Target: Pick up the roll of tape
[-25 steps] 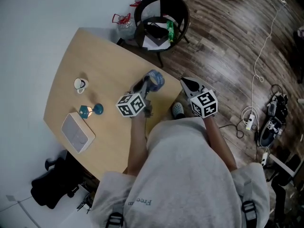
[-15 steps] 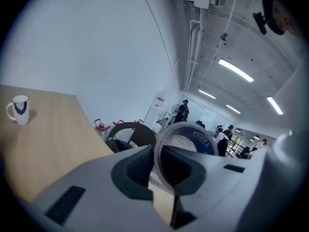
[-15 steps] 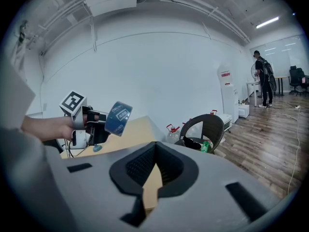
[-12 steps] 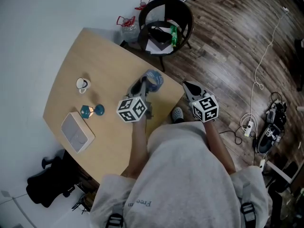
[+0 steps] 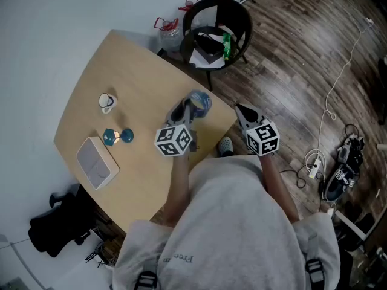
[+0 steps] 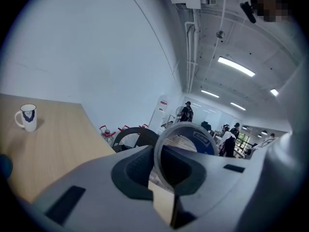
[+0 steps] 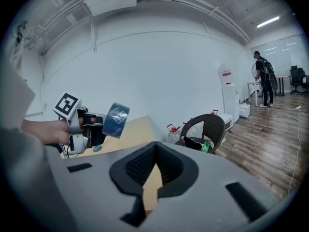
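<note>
One roll of tape [image 5: 199, 101] (blue, the only one here) is clamped between the jaws of the left gripper [image 5: 188, 109], held in the air above the table [image 5: 139, 71], near the edge that faces the one chair [image 5: 233, 6]. The right gripper [image 5: 242, 110] hangs just off that edge, its jaws together on nothing. The table carries one mug [image 5: 106, 102], one white box [image 5: 97, 163] and a teal thing [image 5: 117, 138] too small to name. In the left gripper view the jaws hide the roll's lower half.

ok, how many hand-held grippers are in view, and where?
2. The left hand-held gripper is over the table near its edge, clamped on the roll of tape. The right hand-held gripper is shut and empty, beyond the table edge over the floor. None hidden.
</note>
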